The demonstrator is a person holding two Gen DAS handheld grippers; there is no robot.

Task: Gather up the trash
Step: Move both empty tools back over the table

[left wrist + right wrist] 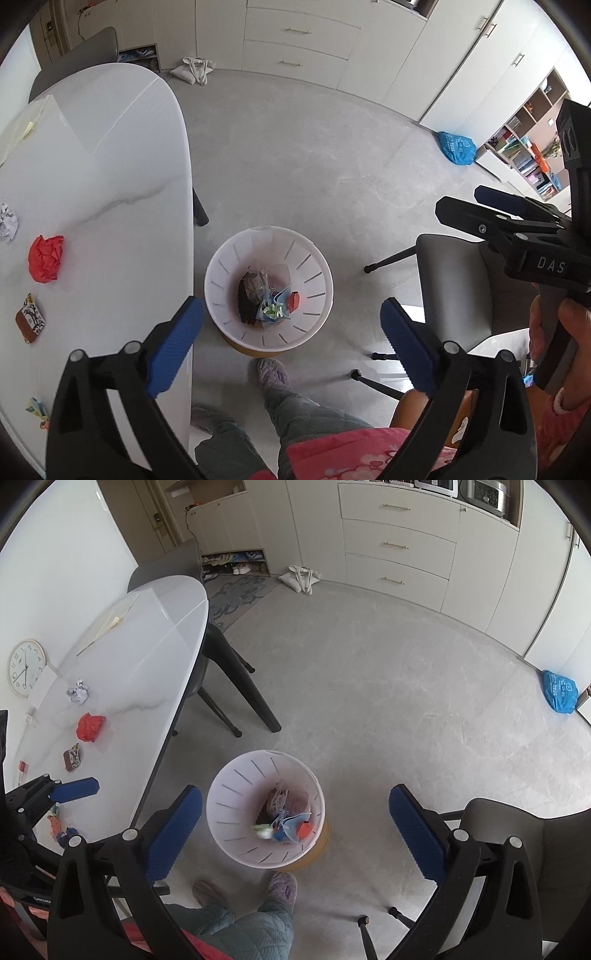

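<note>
The waste bin (269,288) holds a heap of wrappers too tangled to tell apart, and its yellow base shows only as a sliver under the white rim in both views. On the worktop (110,177) left of the bin, the crumpled foil ball (8,222) is cut by the dark fisheye border in the left wrist view, and the colourful scrap (36,406) is partly hidden behind the left tool (291,345). The print on the small brown packet (30,318) is too small to read.
</note>
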